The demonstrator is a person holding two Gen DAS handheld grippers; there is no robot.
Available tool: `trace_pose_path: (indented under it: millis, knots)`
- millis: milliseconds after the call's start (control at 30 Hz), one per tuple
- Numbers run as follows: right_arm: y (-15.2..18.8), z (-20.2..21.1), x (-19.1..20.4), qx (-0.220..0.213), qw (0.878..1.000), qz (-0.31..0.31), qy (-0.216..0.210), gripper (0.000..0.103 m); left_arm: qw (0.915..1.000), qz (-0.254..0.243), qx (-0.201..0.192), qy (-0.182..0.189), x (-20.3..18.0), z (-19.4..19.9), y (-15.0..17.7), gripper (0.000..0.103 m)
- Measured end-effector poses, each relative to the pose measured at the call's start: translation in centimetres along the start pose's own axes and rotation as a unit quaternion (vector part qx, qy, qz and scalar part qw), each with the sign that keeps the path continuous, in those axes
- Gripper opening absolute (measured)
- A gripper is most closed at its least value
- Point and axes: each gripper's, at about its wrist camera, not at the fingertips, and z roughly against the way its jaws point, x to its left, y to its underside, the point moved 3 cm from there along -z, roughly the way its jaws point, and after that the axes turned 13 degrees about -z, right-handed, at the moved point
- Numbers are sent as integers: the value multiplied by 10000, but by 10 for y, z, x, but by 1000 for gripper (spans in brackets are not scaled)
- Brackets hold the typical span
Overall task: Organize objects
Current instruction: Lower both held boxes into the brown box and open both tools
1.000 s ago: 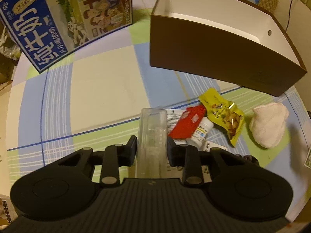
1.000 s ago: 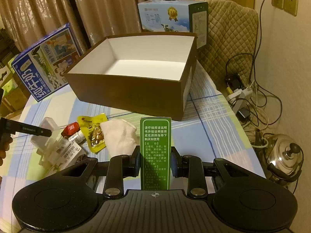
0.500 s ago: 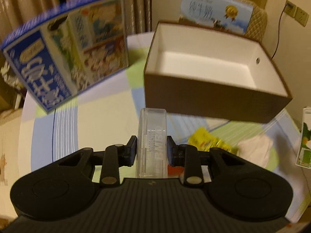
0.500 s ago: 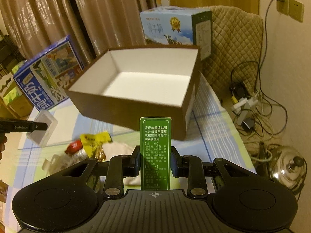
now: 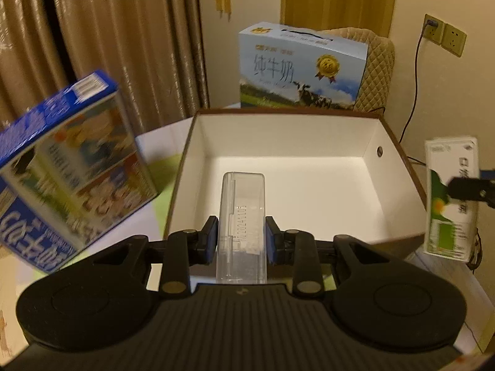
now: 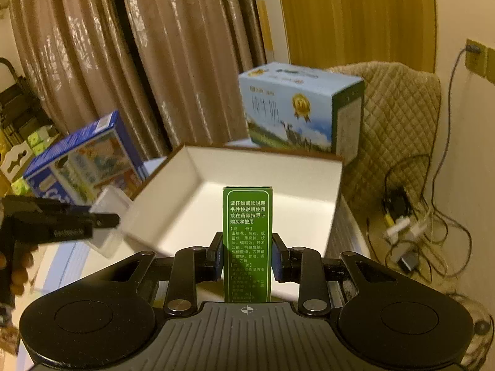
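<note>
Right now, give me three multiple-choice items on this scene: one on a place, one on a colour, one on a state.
1. Where is the light-blue milk carton?
A. behind the open brown box
B. inside it
C. on the floor

2. What colour is the small carton in the right gripper?
A. red
B. green
C. black

3. What state is the left gripper in?
A. open, empty
B. shut on nothing
C. shut on the clear plastic case

Answers: 1 A, it stands beyond the box's far wall. 2 B, its printed face is green. 3 C, both fingers press the case's sides.
</note>
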Motion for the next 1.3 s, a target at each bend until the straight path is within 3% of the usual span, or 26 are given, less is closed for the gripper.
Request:
trace_pose_path:
  millis: [267,667,1200,1300]
  knots:
    - [-30,-55,-2,173,9997,-117,152,27,9997,-124,127,165,-10,-42,-32,26]
    - [-15,-154,-23,1170,9909,-366,562,27,9961,-189,777,379,-22,-126,-40,26]
    - [-34,-218,-36,1464,9838,-750,719,27,9928,-343,1048,471,-32,-199,-67,27]
    - [-34,-222,-37,1416,9844,-768,706,27,9929,-389,1030,456,-35,-203,-68,37]
